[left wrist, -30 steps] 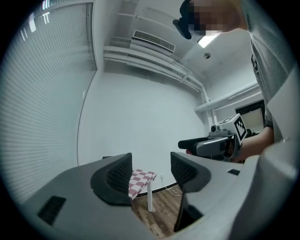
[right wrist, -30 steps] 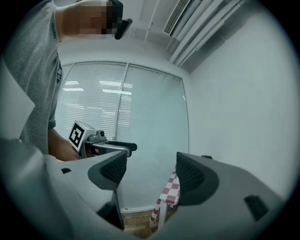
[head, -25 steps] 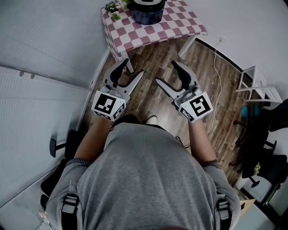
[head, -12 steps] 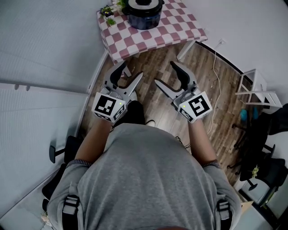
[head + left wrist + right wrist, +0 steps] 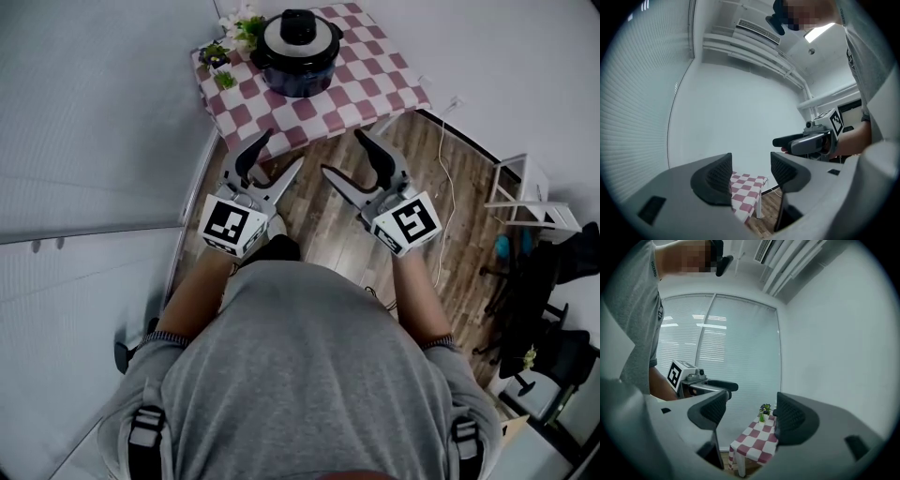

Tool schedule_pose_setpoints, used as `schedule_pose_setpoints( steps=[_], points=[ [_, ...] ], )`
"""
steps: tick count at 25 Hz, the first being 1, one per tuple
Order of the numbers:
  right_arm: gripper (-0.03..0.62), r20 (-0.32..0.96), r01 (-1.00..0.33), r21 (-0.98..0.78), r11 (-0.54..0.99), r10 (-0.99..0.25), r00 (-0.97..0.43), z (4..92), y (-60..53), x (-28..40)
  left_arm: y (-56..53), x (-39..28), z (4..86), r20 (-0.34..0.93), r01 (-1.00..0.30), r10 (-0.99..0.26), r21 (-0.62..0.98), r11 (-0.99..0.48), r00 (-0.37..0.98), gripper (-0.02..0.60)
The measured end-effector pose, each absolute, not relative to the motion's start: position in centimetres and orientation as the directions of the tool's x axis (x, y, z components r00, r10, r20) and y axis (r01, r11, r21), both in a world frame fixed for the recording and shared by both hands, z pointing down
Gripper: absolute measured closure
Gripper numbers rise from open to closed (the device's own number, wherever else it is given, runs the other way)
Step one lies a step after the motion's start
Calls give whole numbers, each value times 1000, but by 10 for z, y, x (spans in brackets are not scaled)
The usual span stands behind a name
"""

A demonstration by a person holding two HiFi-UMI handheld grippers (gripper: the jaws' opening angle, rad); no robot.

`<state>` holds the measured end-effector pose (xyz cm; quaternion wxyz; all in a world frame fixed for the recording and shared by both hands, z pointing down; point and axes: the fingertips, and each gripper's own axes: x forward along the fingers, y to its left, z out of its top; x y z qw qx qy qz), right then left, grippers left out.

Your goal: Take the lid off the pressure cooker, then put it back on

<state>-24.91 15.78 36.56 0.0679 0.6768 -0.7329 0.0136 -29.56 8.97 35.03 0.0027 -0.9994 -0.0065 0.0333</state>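
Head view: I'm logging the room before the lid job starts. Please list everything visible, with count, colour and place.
pressure cooker: one, dark, on the table
lid: one, pale with black knob, seated on the cooker
table: one, red and white checked cloth, by the wall
potted plants: small cluster, green with white blooms, table's left corner
cable: one, white, on the wooden floor right of the table
folding frame: one, white, right edge
left gripper: one, grey and black, open, empty, short of the table
right gripper: one, grey and black, open, empty, short of the table
shirt: one, grey, bottom of view
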Motion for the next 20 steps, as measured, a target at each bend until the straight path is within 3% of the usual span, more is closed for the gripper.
schedule_pose_setpoints(
  steps=[20],
  points=[
    [247, 201, -998, 60, -8, -979, 20, 376, 51, -181, -31, -214, 365, -52, 136, 133, 59, -989, 990, 303]
  ],
)
